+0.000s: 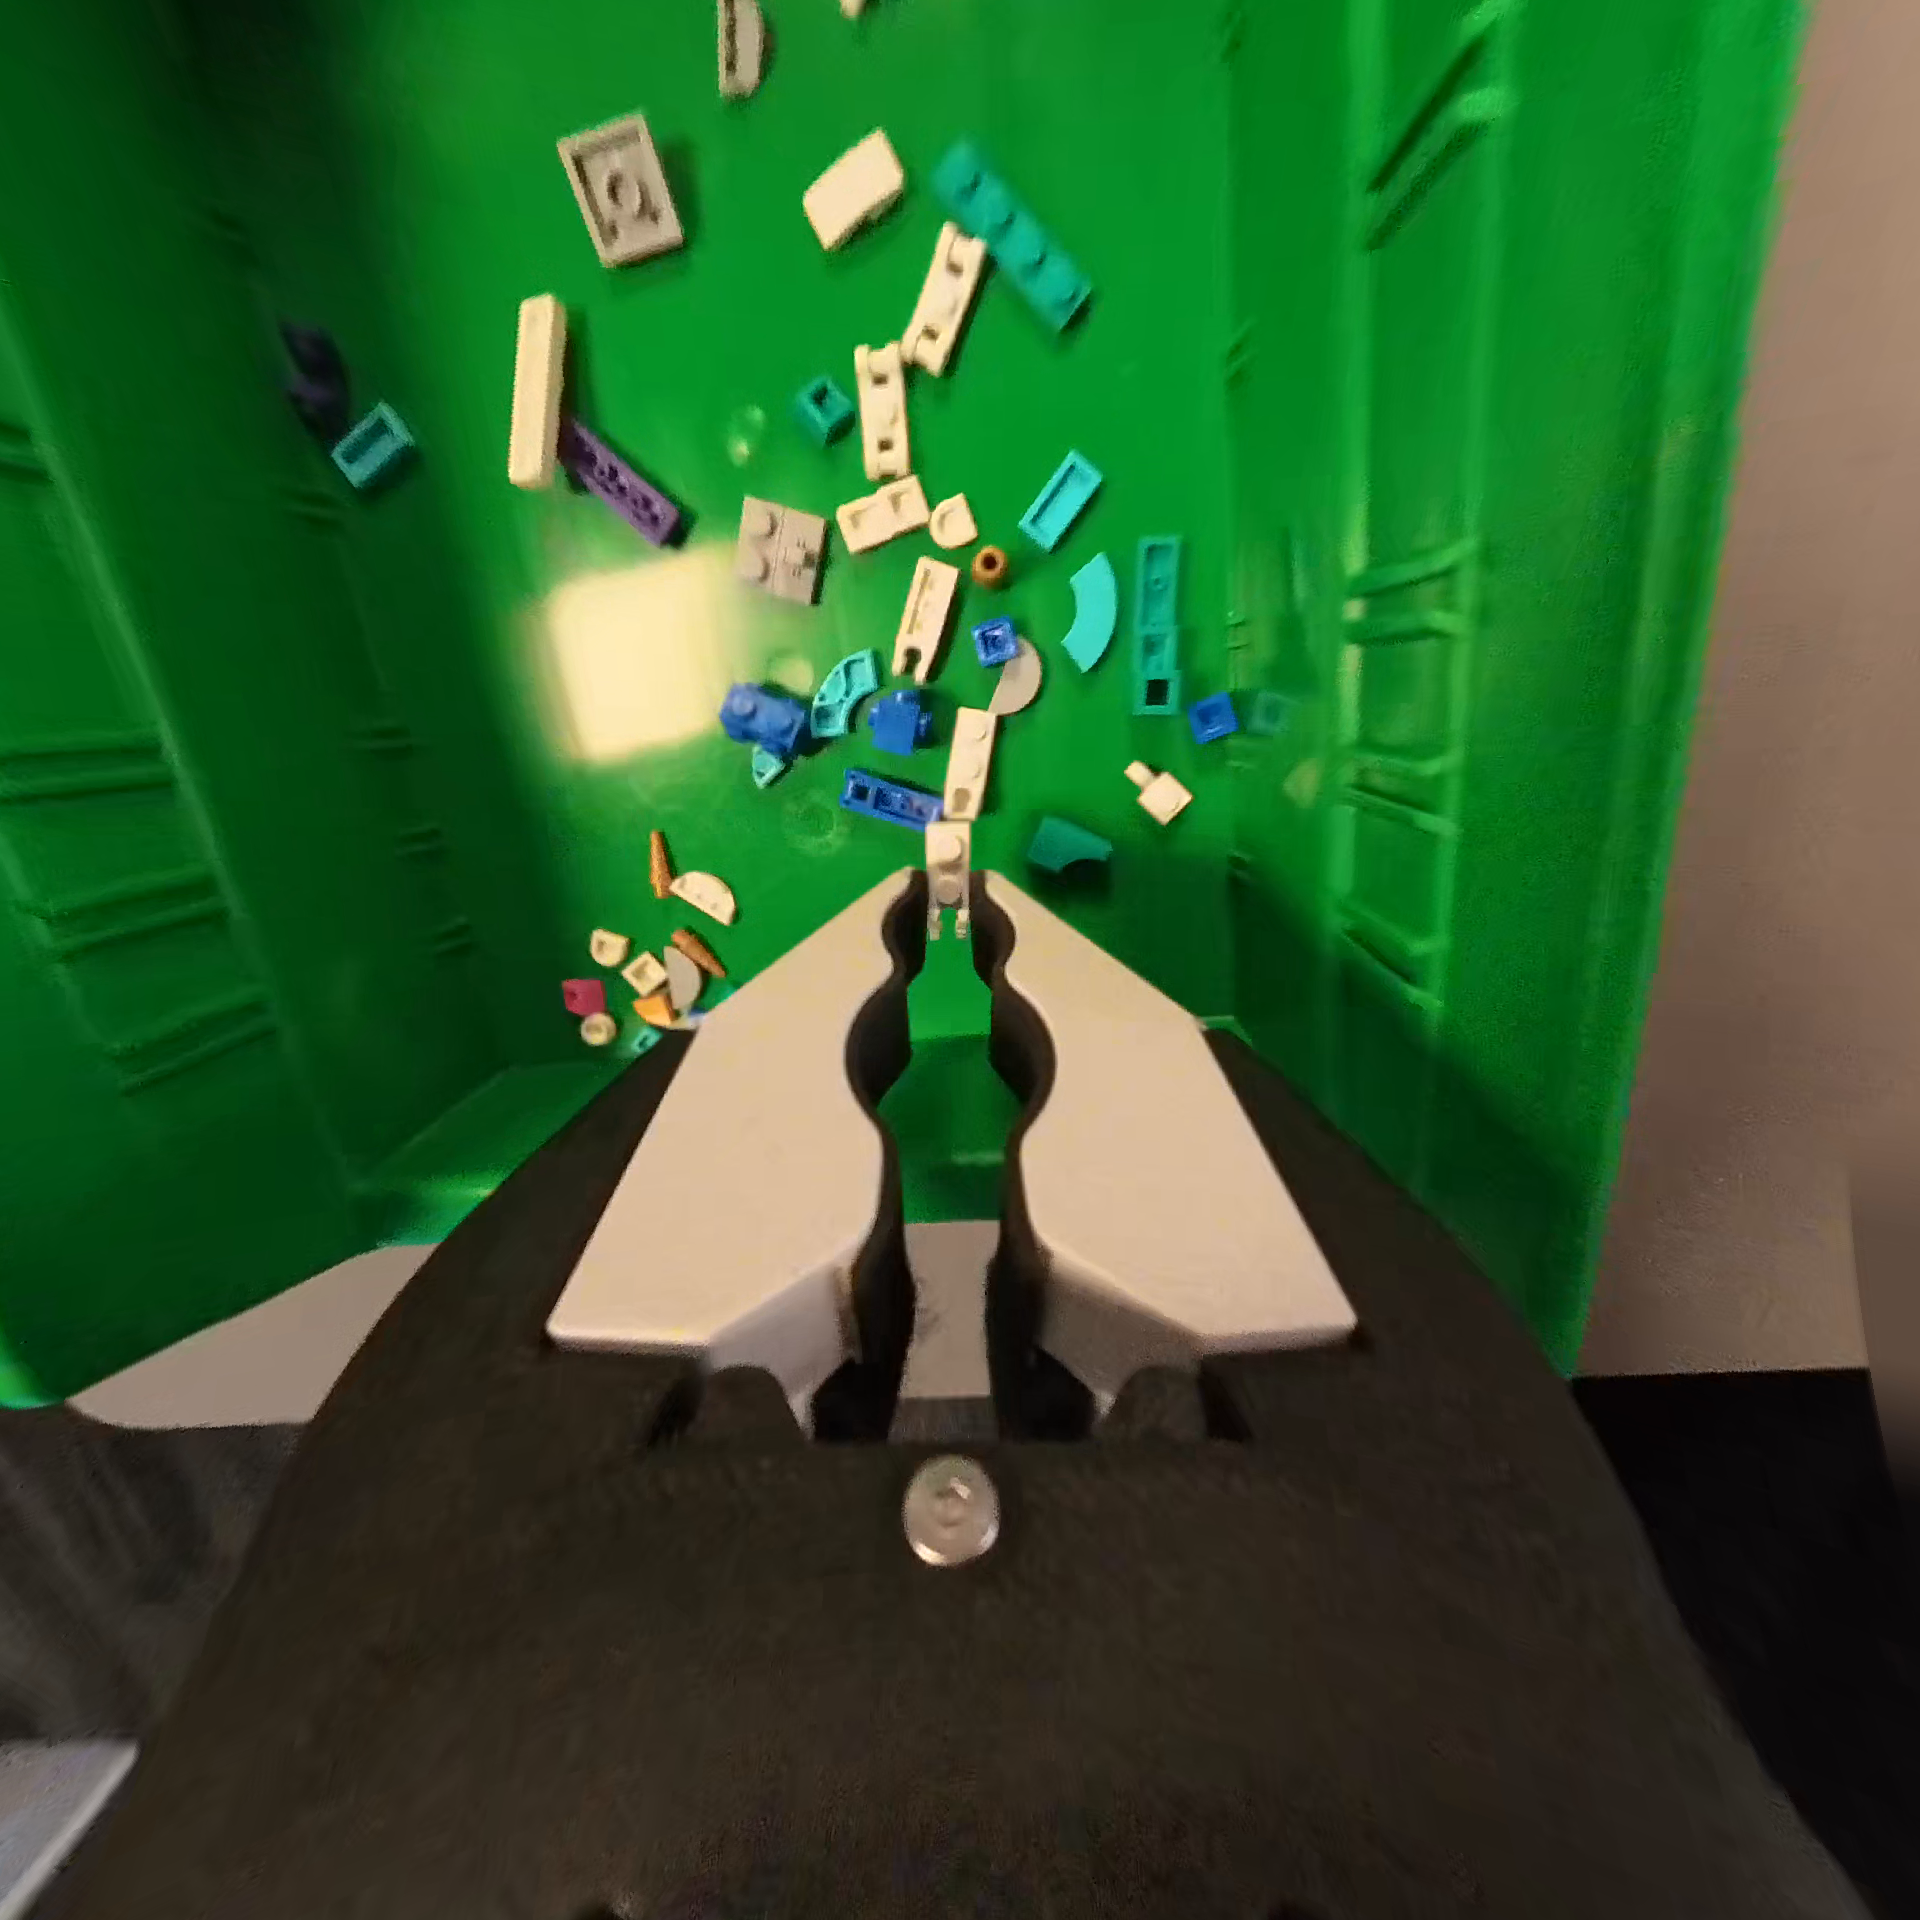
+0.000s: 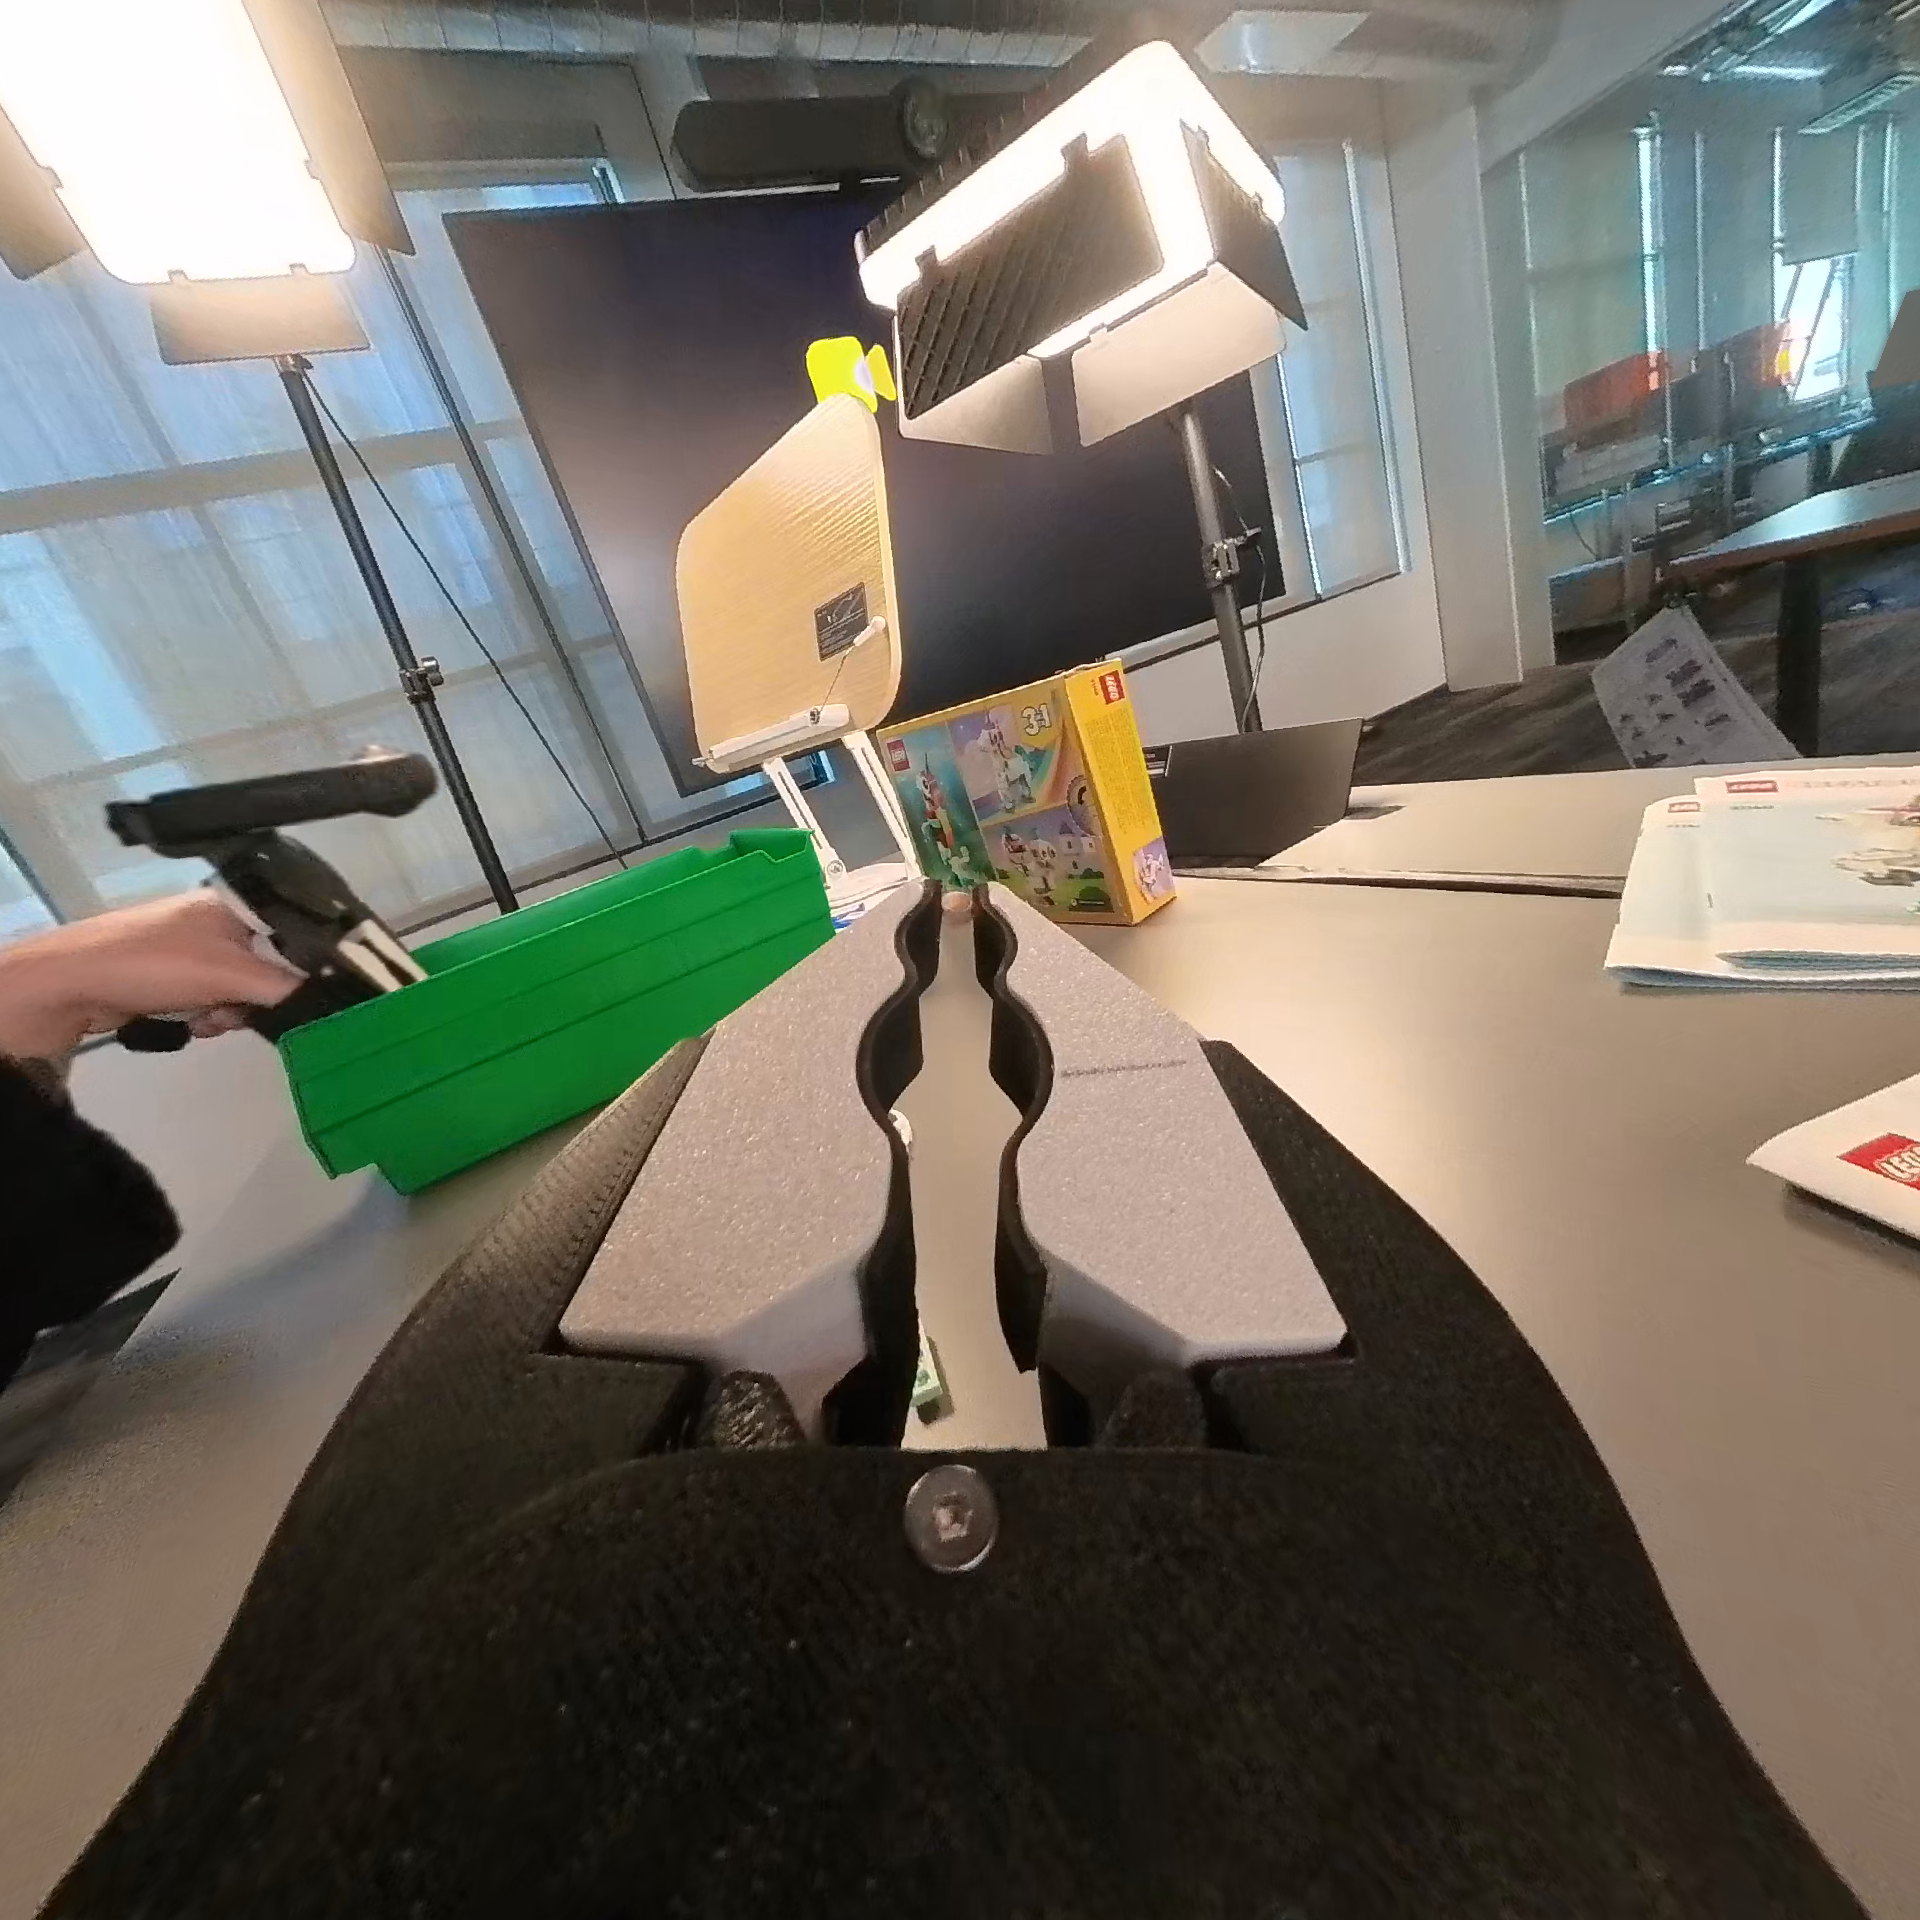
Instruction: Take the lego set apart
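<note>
In the left wrist view my left gripper (image 1: 948, 902) points down into a green bin (image 1: 1299, 436). Its tips pinch a small white lego piece (image 1: 948, 868) just above the bin floor. Many loose lego pieces (image 1: 914, 623), white, teal, blue and grey, lie on that floor. In the right wrist view my right gripper (image 2: 954, 914) hovers above the grey table (image 2: 1403, 1039), nearly shut, with a small pale lego piece (image 2: 956, 902) between its tips. The left gripper (image 2: 353, 956), held by a hand (image 2: 125, 966), dips into the green bin (image 2: 582, 997) at the left.
A yellow lego box (image 2: 1039, 810) stands behind the right gripper's tips. Instruction booklets (image 2: 1766, 894) lie at the right. A small green piece (image 2: 928, 1387) lies on the table under the right gripper. A tan board on a stand (image 2: 790, 592) and lamp stands are at the back. One gripper's finger ends stand about 45 cm off the other's.
</note>
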### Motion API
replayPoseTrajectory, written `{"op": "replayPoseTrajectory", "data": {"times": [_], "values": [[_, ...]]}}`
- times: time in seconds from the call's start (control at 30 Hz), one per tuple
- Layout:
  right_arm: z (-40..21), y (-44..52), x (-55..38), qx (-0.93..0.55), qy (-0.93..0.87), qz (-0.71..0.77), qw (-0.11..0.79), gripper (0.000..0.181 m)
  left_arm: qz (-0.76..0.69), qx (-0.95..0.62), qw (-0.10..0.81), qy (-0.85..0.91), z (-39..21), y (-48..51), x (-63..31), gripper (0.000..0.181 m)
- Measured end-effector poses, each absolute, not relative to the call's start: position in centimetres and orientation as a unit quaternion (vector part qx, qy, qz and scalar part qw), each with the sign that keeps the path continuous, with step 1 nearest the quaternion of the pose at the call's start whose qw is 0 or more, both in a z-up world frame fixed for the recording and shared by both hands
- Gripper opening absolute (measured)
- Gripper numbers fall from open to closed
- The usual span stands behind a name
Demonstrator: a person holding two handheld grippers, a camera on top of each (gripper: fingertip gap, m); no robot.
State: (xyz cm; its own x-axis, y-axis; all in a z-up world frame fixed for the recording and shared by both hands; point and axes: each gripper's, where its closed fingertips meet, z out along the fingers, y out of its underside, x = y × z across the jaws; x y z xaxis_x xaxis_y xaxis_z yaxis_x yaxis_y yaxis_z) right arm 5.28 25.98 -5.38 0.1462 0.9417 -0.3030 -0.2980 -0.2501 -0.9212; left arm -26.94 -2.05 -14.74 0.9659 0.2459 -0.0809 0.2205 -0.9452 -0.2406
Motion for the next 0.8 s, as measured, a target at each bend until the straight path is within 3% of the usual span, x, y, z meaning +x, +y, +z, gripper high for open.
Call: {"op": "replayPoseTrajectory", "data": {"times": [0.03,0.13,0.23,0.37,0.63,0.7,0.8], "values": [[-5.4,26.0,5.3,-0.537,-0.300,0.581,0.534,0.004,0.053,-0.986,0.092,-0.130,-15.2,-2.4,-27.2,0.007],[-5.4,26.0,5.3,-0.537,-0.300,0.581,0.533,0.004,0.049,-0.985,0.041,-0.159,-16.4,-3.2,-28.1,0.007],[-5.4,26.0,5.2,-0.537,-0.301,0.580,0.533,0.004,0.036,-0.983,0.018,-0.178,-17.3,-3.6,-28.4,0.019],[-5.4,26.0,5.2,-0.537,-0.301,0.579,0.534,0.004,0.049,-0.980,0.040,-0.190,-17.0,-3.2,-29.0,0.031],[-5.3,25.8,5.2,-0.534,-0.307,0.573,0.541,0.004,0.211,-0.914,0.291,-0.190,-7.0,-0.2,-30.6,0.046],[-5.2,25.4,5.0,-0.530,-0.315,0.571,0.541,0.004,0.242,-0.879,0.384,-0.146,-3.0,1.3,-28.5,0.045],[-4.6,24.4,4.6,-0.512,-0.330,0.576,0.545,0.004,0.167,-0.837,0.521,-0.022,1.2,5.0,-20.6,0.045]]}}
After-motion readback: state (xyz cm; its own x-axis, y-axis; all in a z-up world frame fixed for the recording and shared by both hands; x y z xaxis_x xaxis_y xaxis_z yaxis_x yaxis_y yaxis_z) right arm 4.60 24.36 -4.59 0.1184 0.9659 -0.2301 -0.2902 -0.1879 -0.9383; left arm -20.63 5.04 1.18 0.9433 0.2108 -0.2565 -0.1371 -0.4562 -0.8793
